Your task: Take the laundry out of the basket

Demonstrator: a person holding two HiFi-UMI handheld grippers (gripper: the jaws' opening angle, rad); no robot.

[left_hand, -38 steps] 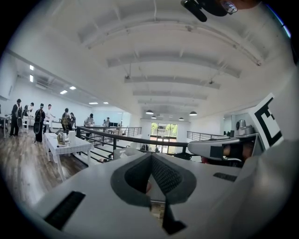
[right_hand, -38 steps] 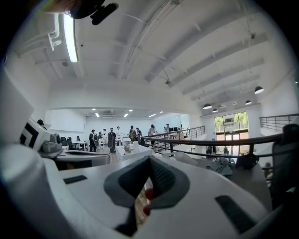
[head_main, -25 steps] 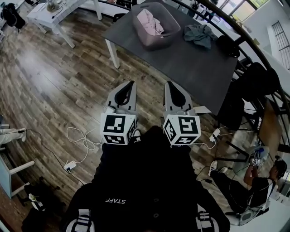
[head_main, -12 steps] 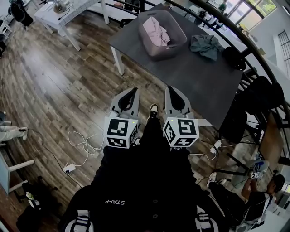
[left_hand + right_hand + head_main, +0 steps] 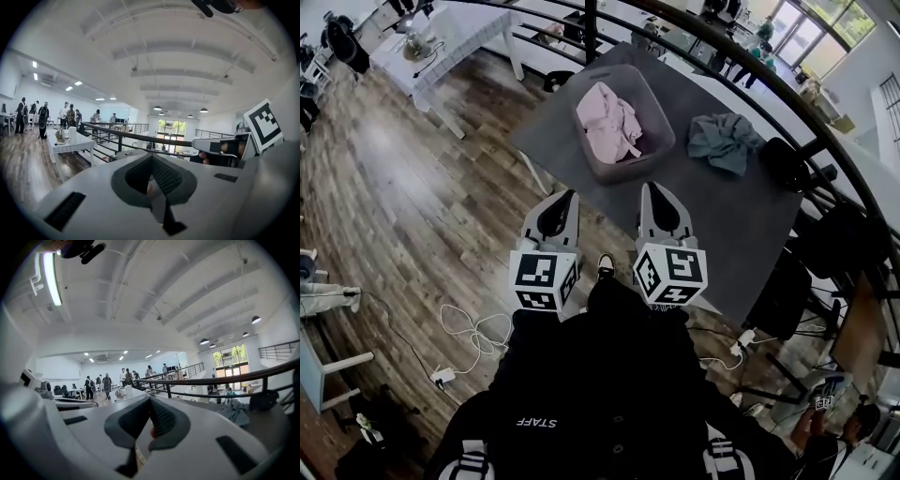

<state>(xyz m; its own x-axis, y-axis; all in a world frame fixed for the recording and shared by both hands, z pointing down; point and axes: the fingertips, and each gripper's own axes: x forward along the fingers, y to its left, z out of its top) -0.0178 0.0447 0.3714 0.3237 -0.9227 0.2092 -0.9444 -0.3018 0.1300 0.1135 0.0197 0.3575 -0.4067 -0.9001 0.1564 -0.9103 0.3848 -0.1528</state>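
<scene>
Grey table [image 5: 727,220] ahead, with the basket [image 5: 664,120] sitting on it and pink laundry [image 5: 609,129] inside. A teal garment [image 5: 724,142] lies beside the basket. Left gripper [image 5: 570,197] and right gripper [image 5: 649,187] are both pinched together, empty, near the table's edge.

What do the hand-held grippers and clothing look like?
The left hand-held gripper and right hand-held gripper are pale grey with dark ribbed lining and a black-and-white marker cube each. The person wears a black top printed STAFF.

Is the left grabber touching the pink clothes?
Apart. The head view shows the left gripper short of the basket, its wall between the jaws and the pink clothes.
</scene>
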